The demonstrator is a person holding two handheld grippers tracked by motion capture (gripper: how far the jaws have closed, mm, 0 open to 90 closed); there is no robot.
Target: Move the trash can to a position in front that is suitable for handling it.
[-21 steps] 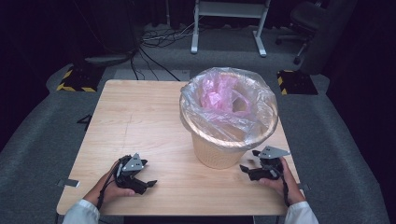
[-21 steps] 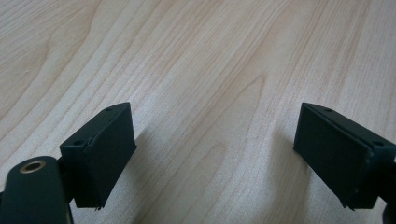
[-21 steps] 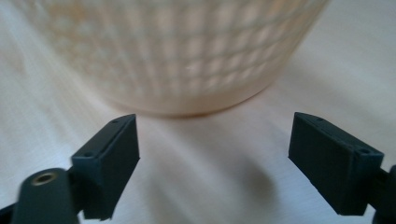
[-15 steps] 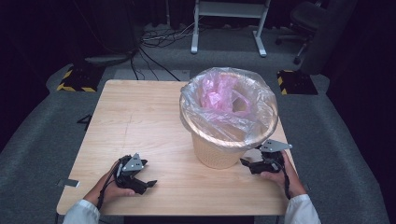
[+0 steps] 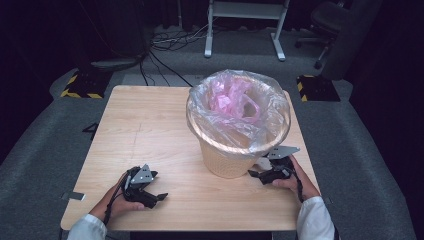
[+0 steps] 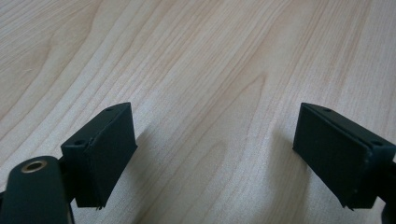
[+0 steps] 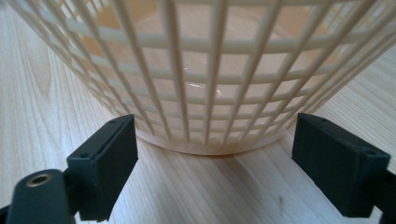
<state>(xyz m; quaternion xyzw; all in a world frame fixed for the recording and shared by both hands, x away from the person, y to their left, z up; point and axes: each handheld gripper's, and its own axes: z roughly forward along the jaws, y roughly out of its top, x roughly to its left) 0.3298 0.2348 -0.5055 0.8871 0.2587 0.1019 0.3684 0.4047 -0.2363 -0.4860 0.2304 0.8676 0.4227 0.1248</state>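
The right gripper (image 5: pixel 261 174) has edged toward the basket (image 5: pixel 235 155) base, jaws spread and empty like the left gripper (image 5: pixel 154 198), so the bag (image 5: pixel 240 107) remains untouched inside.

Lab: dark room, floor cables (image 5: pixel 167 42), hazard-striped blocks (image 5: pixel 80 86).

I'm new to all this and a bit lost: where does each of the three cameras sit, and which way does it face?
High view: above the person's side, facing down at the table, lined waste basket, both hands.
Left gripper view: on the left gripper, facing bare tabletop between its open fingers.
Right gripper view: on the right gripper, facing the basket's base.
Shared: basket, high and right views.
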